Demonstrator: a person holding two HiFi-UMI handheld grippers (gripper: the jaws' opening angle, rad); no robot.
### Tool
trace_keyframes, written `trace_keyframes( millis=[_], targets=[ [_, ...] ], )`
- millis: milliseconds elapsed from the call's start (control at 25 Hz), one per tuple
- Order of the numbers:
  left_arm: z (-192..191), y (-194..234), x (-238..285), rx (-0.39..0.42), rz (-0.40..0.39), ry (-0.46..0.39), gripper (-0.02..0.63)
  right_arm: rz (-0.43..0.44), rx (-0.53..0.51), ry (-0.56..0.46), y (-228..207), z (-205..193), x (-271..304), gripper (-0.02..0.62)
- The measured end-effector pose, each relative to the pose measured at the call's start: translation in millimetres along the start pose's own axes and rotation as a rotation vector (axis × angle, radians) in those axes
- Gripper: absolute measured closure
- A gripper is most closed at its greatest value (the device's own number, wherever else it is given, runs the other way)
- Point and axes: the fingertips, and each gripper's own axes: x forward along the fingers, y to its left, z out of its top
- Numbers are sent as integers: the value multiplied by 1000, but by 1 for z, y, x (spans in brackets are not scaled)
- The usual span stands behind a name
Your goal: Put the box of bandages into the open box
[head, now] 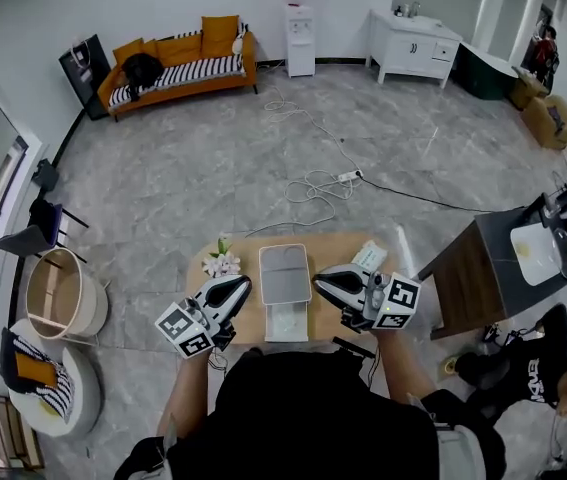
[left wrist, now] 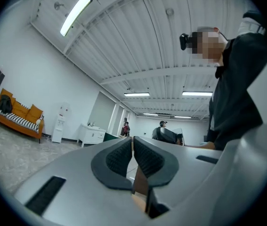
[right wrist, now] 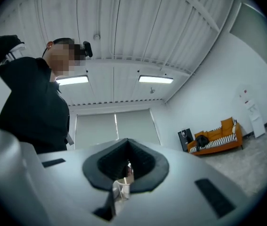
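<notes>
The open box (head: 286, 320) is white and sits mid-table on a small wooden table (head: 335, 246), its lid (head: 285, 272) folded back on the far side. The box of bandages (head: 370, 257), small and pale, lies on the table's right part. My left gripper (head: 246, 282) hovers just left of the open box and my right gripper (head: 316, 278) just right of it, near the bandage box. Both are shut with nothing between the pads. The left gripper view (left wrist: 132, 139) and the right gripper view (right wrist: 127, 142) both point up at the ceiling and the person.
A sprig of white flowers (head: 221, 262) lies on the table's left end. A dark side table (head: 473, 268) stands to the right, a round wooden tub (head: 63, 293) to the left. Cables (head: 313, 183) trail over the floor beyond. A person (head: 523, 368) crouches at lower right.
</notes>
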Motion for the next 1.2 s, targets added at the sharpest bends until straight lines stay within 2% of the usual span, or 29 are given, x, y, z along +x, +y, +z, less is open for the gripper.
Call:
trace_keyframes(
  millis=[120,440,600,760,1040,1200],
  targets=[
    [8,5,-2,2,27,-20,580,19,1,-11,-2,5,3,584],
    [-1,-3,-4,-20,28,-5,580,16,41,-7,-5,-10,0,584],
    [-6,-13,4,-10,13,1,580,26,37,-8,-2,-8,-10,584],
    [5,-9,16,-2,-14,-24,580,23,24,-23,-7,0,-11,584],
    [-7,-19,22,-36,-86,-8,580,16,49,30,-7,-16,-7,584],
    [-15,-18,27,-18,-83,24,580,22,38,47,-9,-19,-5,584]
  ],
)
